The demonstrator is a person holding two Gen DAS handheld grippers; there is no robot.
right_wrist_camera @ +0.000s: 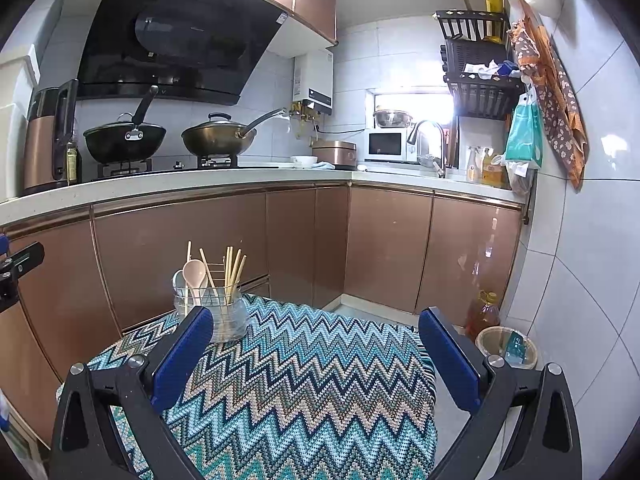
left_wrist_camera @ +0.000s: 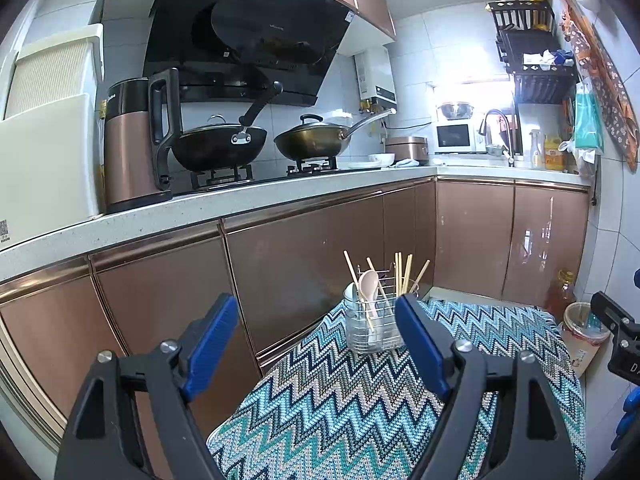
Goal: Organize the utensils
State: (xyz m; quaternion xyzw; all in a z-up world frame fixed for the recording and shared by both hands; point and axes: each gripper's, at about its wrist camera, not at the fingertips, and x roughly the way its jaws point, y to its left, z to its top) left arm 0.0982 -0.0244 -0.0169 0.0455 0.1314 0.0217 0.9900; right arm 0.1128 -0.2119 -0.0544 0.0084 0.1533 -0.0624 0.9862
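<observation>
Closest to us, the left gripper [left_wrist_camera: 316, 320] has its blue fingers spread wide apart, and nothing is between them. The right gripper [right_wrist_camera: 316, 332] is spread wide too, and it is empty. Both hang over the near part of the zigzag cloth [left_wrist_camera: 360, 400], which covers a small table.

Farther along, at the far edge of the zigzag cloth, stands the utensil holder [left_wrist_camera: 370, 328]. It looks like a clear cup with a thin wire rack in it. Everything for the job is already inside it. A pink spoon [left_wrist_camera: 369, 284] stands on the left side of the holder, with a pale spoon [right_wrist_camera: 178, 280] just beside it. The wooden chopsticks [left_wrist_camera: 402, 274] stick up on the right side, and some lean across.

The chopsticks are probably light, stiff and thin, so they can slip or roll. A good spot to pinch one is likely near its top, well above the holder's rim. The pink spoon looks smooth and maybe slippery. Its handle is hidden in the holder, so the neck under the bowl may be the best place. The holder seems light and could tip over if bumped.

Behind the holder are brown cabinet doors [left_wrist_camera: 304, 264].
</observation>
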